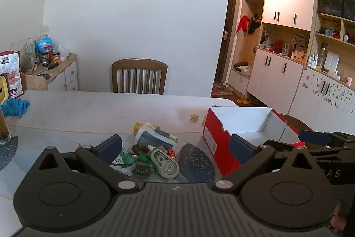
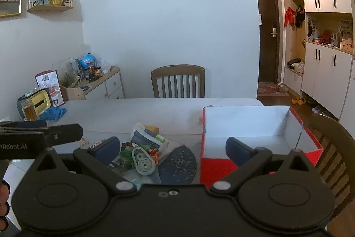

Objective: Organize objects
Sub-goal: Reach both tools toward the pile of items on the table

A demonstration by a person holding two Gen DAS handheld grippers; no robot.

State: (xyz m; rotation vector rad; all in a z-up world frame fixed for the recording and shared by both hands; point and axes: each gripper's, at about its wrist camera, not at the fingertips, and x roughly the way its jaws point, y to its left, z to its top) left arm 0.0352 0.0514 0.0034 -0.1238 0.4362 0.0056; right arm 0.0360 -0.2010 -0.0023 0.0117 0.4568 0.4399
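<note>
A: What lies at the left of the worktop [image 1: 88, 108]?
B: A blue cloth [image 1: 15, 107]. Toward the middle, a pile of small objects [image 1: 153, 154] sits between the left gripper [image 1: 175, 148]'s spread fingers, ahead of them, untouched.
A: And the right gripper [image 2: 173, 151]?
B: Its fingers are spread too, holding nothing; the pile lies just inside its left finger, and the red box [image 2: 244, 123] stands open behind its right finger.

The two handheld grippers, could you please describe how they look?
Both the left gripper and right gripper share a matte black ribbed body, round pivot housings, silver pins, angular black linkages and dark navy finger pads. White lettering runs along each one's side. No cables or sleeves are visible.
</note>
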